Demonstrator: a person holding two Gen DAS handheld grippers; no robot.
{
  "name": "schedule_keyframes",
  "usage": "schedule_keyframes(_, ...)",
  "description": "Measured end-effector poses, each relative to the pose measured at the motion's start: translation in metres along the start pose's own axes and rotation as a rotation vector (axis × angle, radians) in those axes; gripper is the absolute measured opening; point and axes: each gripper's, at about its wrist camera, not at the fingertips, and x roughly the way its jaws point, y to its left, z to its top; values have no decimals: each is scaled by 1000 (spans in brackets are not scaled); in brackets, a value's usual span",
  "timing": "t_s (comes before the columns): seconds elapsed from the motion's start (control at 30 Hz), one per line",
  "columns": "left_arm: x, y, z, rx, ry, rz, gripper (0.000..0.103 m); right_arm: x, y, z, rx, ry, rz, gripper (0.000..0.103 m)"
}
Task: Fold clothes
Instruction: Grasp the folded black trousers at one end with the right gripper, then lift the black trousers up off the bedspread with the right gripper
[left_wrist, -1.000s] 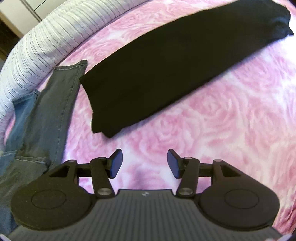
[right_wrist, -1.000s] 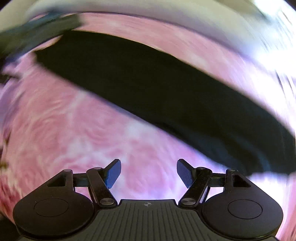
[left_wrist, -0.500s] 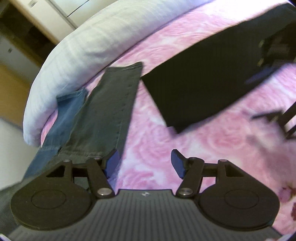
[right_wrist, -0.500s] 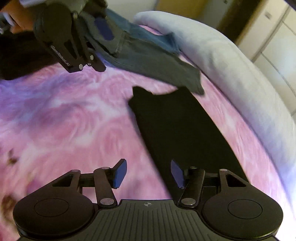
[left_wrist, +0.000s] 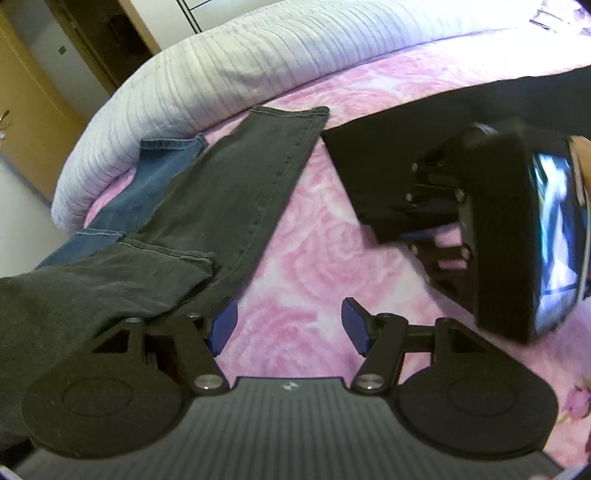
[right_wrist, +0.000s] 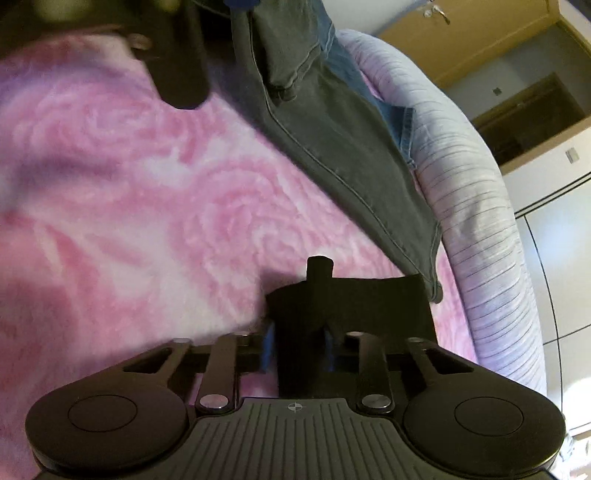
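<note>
On a bed spread with a pink rose-patterned blanket (left_wrist: 295, 266), a person works two handheld grippers over laundry. The right gripper (right_wrist: 297, 350) is closing its jaws on the end of a folded black garment (right_wrist: 369, 302), a bunched strip of the dark cloth standing between the blue pads and rising just beyond them. From the left wrist view the same garment (left_wrist: 373, 166) lies as a long dark band across the blanket toward the upper right, its near end under the right gripper (left_wrist: 436, 221), whose black body and glossy screen fill the right side of that view.

The left gripper (left_wrist: 290, 326) hovers over bare blanket with its blue fingers (left_wrist: 223, 325) spread apart and nothing between them. Just to its left lie dark grey jeans (left_wrist: 236, 192), one leg stretched flat toward a white ribbed duvet (left_wrist: 258, 70) bunched along the far edge of the bed, the hem ending just beside the black garment's corner. Blue jeans (left_wrist: 147, 184) show from beneath the grey pair, against the duvet. Wooden cupboard doors (right_wrist: 517, 48) stand beyond the bed.
</note>
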Motion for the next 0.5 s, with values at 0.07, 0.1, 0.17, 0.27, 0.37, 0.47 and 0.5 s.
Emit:
schedule_keyframes(0.07, 0, -3, 1, 12, 5, -10, 58, 0, -12, 2, 74, 2, 23, 13)
schedule_keyframes(0.1, 1, -5, 2, 20, 7, -13, 58, -4, -22, 3, 120, -7, 34, 12)
schedule_keyframes(0.17, -1, -11, 7, 40, 4, -23, 58, -15, -46, 3, 226, -41, 47, 12)
schedule_keyframes(0.27, -5, -28, 25, 96, -17, -42, 58, -50, -104, -11, 470, -140, 47, 11)
schedule_keyframes(0.37, -11, -56, 50, 165, -53, -61, 58, -111, -182, -60, 831, -269, -3, 11)
schedule_keyframes(0.47, -16, -95, 84, 225, -88, -88, 58, -178, -238, -153, 1201, -355, -155, 11)
schedule_keyframes(0.5, -17, -109, 95, 236, -97, -101, 58, -197, -248, -189, 1302, -365, -221, 11)
